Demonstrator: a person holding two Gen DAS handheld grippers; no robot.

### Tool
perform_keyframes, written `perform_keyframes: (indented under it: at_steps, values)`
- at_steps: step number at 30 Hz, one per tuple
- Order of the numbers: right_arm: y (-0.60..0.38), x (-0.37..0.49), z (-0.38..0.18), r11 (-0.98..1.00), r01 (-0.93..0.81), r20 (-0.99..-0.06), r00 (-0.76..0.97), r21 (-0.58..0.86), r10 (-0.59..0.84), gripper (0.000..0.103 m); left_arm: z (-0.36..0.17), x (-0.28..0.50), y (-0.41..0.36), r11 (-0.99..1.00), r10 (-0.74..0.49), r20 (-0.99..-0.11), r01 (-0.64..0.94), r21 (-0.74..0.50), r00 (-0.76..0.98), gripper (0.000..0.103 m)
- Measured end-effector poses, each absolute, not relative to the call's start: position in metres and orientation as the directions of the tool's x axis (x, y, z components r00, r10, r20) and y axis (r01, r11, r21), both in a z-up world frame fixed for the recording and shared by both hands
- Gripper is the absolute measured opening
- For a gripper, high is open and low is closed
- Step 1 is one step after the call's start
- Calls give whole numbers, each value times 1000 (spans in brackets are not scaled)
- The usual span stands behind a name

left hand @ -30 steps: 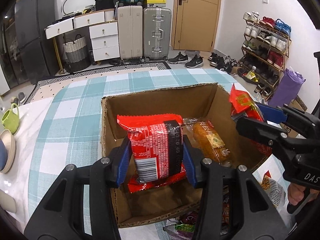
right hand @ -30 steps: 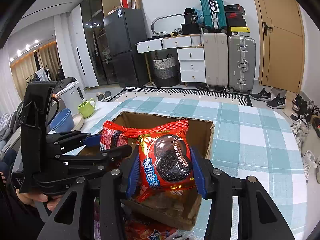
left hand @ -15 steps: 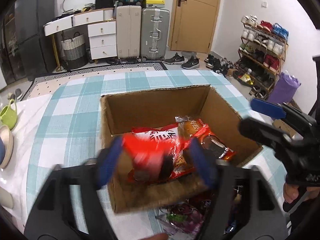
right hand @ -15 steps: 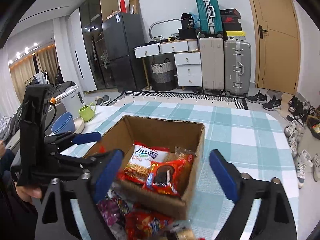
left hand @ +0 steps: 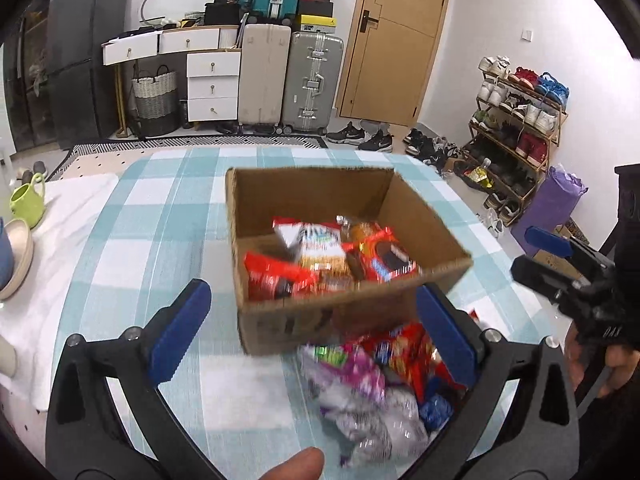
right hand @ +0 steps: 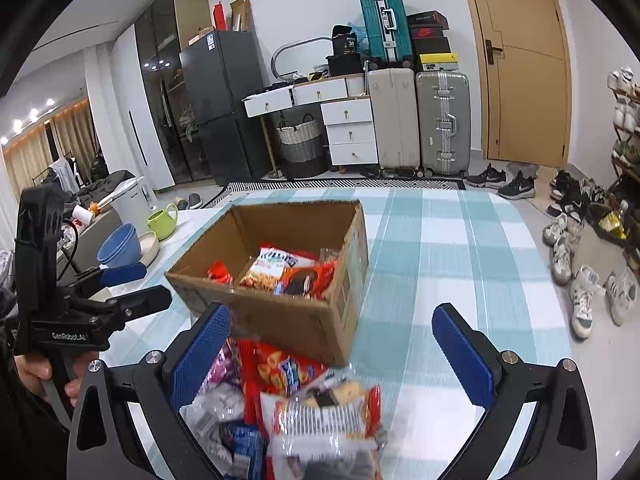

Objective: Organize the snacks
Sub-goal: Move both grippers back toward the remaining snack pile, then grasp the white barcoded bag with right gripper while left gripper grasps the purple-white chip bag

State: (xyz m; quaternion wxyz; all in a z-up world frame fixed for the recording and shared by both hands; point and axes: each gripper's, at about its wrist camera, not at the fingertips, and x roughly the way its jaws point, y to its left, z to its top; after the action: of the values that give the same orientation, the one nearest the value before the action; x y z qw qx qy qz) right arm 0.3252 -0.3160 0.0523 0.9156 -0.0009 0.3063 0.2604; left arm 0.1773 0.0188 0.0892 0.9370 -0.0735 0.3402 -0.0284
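An open cardboard box (left hand: 312,196) (right hand: 280,224) stands on the checked tablecloth. In it lie a red cookie pack (left hand: 384,256) (right hand: 304,280), a red packet (left hand: 272,276) and a white-and-orange pack (left hand: 320,244) (right hand: 272,264). My left gripper (left hand: 310,292) hovers short of the box's near wall, jaws opening wide with nothing gripped. My right gripper (right hand: 331,312) is open and empty at the box's near right corner. A loose pile of snack packs (left hand: 376,380) (right hand: 296,400) lies on the cloth under both grippers.
A green mug (left hand: 26,204) (right hand: 162,220) and stacked bowls (right hand: 120,244) sit at the table's left side. Checked cloth (right hand: 432,264) stretches right of the box. Suitcases, drawers and a shoe rack stand beyond the table. A thumb (left hand: 296,466) shows at the bottom edge.
Both grippers let go of their red packs, which now lie in the box. Both have opened wide and drawn back toward the near side, bringing the loose pile into view.
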Motion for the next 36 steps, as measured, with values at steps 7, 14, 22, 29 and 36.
perform_keyframes:
  at_steps: [7, 14, 22, 29, 36]
  values:
    - [-319, 300, 35, 866, -477, -588, 662, 146, 464, 102, 76, 143, 17, 986, -105, -658, -7, -166, 746, 102]
    - [-322, 284, 22, 869, -476, -608, 654, 133, 451, 102, 58, 123, 10, 985, -116, -686, -5, -171, 718, 102]
    - [-319, 283, 4, 866, -485, -658, 612, 126, 438, 102, 42, 117, -5, 983, -149, -713, 22, -185, 685, 102]
    - [-308, 285, -11, 853, -510, -696, 571, 115, 435, 102, 33, 120, -23, 982, -170, -733, 47, -185, 658, 102]
    - [-304, 293, -29, 856, -501, -727, 538, 131, 426, 102, 19, 127, -32, 981, -177, -761, 50, -187, 624, 102]
